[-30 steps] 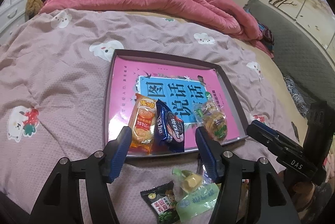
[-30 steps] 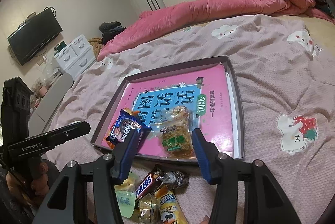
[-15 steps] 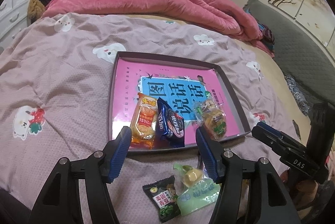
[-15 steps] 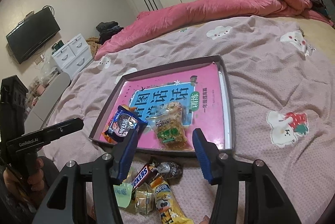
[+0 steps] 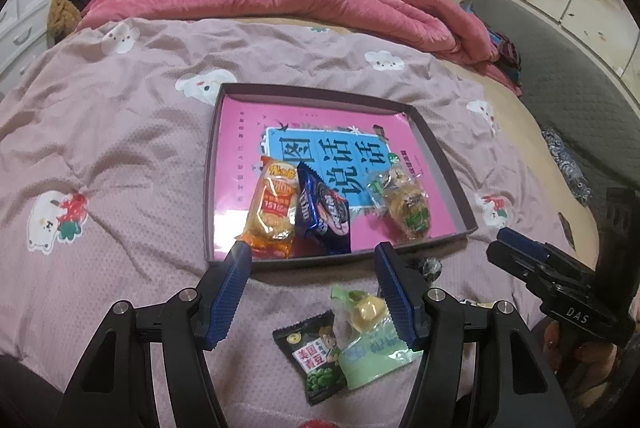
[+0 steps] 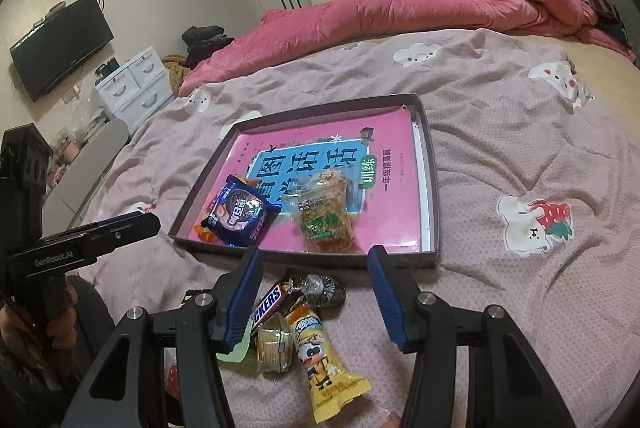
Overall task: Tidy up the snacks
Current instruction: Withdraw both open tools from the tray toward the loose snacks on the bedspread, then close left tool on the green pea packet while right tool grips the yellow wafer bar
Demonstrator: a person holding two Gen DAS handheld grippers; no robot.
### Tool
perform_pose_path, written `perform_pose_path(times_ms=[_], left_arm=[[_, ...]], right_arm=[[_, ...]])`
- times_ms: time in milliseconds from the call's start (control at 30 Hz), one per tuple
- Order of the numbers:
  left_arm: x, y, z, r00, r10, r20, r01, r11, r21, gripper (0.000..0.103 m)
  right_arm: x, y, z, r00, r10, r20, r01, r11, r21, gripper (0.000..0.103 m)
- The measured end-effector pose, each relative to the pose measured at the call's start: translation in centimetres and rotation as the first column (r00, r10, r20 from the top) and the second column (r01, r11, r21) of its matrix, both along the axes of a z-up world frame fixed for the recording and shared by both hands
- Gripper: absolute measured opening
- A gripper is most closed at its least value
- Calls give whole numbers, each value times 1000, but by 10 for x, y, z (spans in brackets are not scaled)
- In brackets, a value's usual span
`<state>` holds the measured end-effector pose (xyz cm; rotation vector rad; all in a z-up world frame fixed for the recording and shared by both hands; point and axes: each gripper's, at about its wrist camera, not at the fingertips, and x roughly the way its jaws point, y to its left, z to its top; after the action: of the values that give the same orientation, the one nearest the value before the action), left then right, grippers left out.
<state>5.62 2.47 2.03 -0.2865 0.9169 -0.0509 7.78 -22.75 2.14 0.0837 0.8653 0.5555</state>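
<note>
While three packets already lie in the tray point(image 5: 452, 183), the left wrist view shows the left gripper point(image 5: 314, 284) released and empty over a green packet point(image 5: 320, 356); crinkly wrap could slip. In the right wrist view, the right gripper point(image 6: 316, 292), also released, has drawn back from the tray, exposing the yellow packet point(image 6: 324, 364).

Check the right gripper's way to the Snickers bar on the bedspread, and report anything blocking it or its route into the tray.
Nothing visible blocks it. The right gripper is open above the Snickers bar, which lies among other loose snacks with its top uncovered. Only the tray's low front wall stands between the bar and the tray's floor.
</note>
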Motion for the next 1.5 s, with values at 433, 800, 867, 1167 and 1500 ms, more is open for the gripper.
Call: perform_pose_path(times_ms=[433, 800, 867, 1167, 1500], left_arm=[[-12, 5, -29, 994, 8, -113, -13, 999, -41, 66], [-12, 9, -60, 973, 24, -231, -48, 994, -100, 66], [-12, 6, -63, 970, 14, -243, -39, 994, -97, 66], [-16, 1, -78, 953, 18, -302, -54, 992, -110, 66], [-14, -8, -84, 950, 15, -311, -47, 994, -97, 66]], right_arm=[[-11, -3, 0, 999, 32, -18, -32, 999, -28, 54], [-16, 7, -23, 991, 86, -104, -104, 979, -175, 54], [-15, 7, -27, 989, 85, -121, -107, 976, -190, 54], [-15, 14, -42, 980, 116, -161, -156, 953, -259, 54], [-16, 22, -57, 971, 141, -194, -198, 928, -316, 54]])
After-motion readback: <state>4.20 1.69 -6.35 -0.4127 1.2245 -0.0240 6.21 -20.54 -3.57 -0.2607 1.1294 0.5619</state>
